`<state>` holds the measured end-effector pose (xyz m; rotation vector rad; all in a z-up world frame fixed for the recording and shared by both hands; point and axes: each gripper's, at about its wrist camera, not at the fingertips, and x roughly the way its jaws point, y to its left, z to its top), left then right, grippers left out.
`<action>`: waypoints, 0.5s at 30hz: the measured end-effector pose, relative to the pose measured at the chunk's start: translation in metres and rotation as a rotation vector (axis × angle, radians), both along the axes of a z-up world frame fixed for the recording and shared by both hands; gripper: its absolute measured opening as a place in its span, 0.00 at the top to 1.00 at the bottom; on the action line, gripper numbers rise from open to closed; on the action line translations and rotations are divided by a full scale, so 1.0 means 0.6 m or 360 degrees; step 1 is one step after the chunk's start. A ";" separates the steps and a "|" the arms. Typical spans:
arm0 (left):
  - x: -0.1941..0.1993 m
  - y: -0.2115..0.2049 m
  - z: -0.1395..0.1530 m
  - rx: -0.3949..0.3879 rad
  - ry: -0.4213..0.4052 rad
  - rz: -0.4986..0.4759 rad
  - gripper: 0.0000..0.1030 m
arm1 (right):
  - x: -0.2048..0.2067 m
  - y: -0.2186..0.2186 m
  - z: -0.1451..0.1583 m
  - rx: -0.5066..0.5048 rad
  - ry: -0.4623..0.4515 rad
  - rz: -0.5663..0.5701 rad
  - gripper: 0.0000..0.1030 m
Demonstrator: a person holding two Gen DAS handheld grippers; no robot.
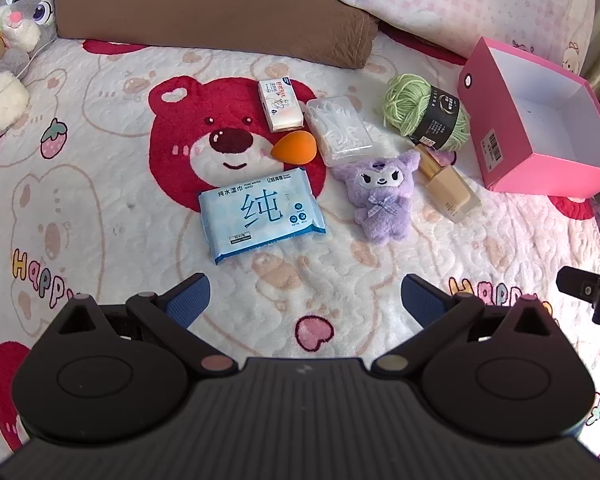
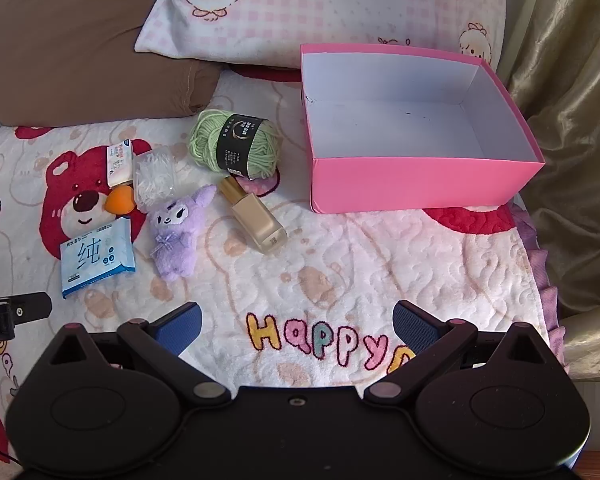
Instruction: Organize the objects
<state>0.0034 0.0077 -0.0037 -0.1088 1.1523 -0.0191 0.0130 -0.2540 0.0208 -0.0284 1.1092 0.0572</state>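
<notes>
An empty pink box (image 2: 420, 184) (image 1: 548, 176) stands on the bed at the right. Left of it lie a green yarn ball (image 2: 236, 144) (image 1: 424, 112), a beige foundation bottle (image 2: 256, 216) (image 1: 448, 184), a purple plush toy (image 2: 176, 232) (image 1: 380, 196), a clear plastic case (image 2: 152, 178) (image 1: 340, 130), an orange makeup sponge (image 2: 120, 200) (image 1: 294, 146), a small tissue pack (image 2: 120, 162) (image 1: 280, 106) and a blue wet-wipes pack (image 2: 96, 258) (image 1: 260, 216). My left gripper (image 1: 304, 300) is open and empty, just short of the wipes. My right gripper (image 2: 296, 328) is open and empty over bare blanket.
A brown pillow (image 1: 212, 12) and a pink checked pillow (image 2: 320, 12) lie at the back. A grey rabbit plush (image 1: 12, 48) sits far left. A gold curtain (image 2: 572, 140) hangs past the bed's right edge.
</notes>
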 end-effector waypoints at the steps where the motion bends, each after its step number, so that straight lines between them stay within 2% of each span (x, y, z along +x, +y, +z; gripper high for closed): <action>1: 0.000 0.000 0.000 0.0000 0.0000 0.0000 0.00 | 0.001 0.000 0.000 -0.0002 -0.0001 -0.0001 0.00; 15: -0.001 0.002 0.004 -0.0012 -0.0004 0.0004 0.00 | 0.003 0.000 -0.001 -0.0023 -0.0008 -0.0006 0.00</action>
